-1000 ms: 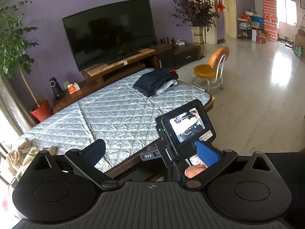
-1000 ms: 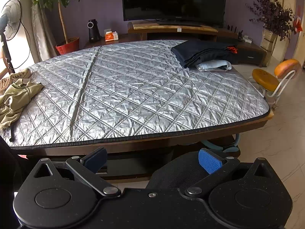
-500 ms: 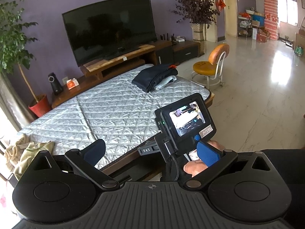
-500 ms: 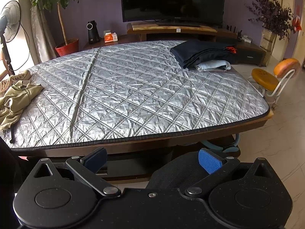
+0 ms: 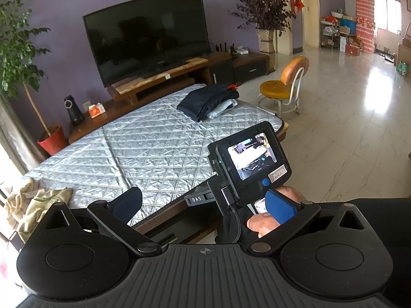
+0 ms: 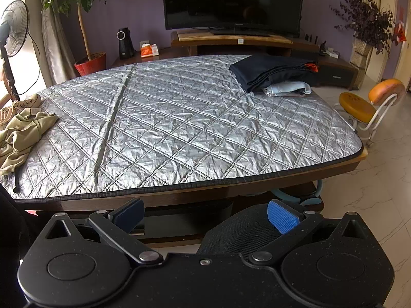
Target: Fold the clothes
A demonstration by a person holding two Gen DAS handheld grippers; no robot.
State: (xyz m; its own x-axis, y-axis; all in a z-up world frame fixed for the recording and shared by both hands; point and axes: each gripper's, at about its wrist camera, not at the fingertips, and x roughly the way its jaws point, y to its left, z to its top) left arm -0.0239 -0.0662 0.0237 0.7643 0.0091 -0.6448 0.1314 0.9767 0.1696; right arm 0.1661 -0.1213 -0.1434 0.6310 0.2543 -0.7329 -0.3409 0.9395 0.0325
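Both tongs are hanging off the near edge of the surface (image 6: 179, 133), jaws apart, gripping nothing: left tongs (image 5: 203, 204), right tongs (image 6: 205, 214). Nothing is being folded yet; I'm reading this as the approach to pick the next garment. The unfolded one is the crumpled olive garment (image 6: 23, 133), lying on the near-left corner of the surface and partly spilling over the left edge. The finished stack, dark navy folded clothes (image 6: 269, 73) sitting on a light blue folded piece (image 6: 287, 88), is occupying the far-right corner, well apart from the olive one. To do this step well: going left with the left tongs, pinching a single layer at a hem or shoulder seam, not the bunched middle, then dragging it onto the bare quilted centre and flattening before any fold. The right tongs should be taking the opposite edge so the cloth is spreading rather than twisting. The drawstring or cord near the left corner could snag. View differences: the right wrist view is showing the full surface, the olive garment's shape, a sneaker (image 6: 20, 105) just beyond it and a fan (image 6: 12, 30). The left wrist view is clipping that garment (image 5: 38, 205) at frame edge, but is showing the right handset's screen (image 5: 253, 156) and the person's hand (image 5: 272, 215) on it.
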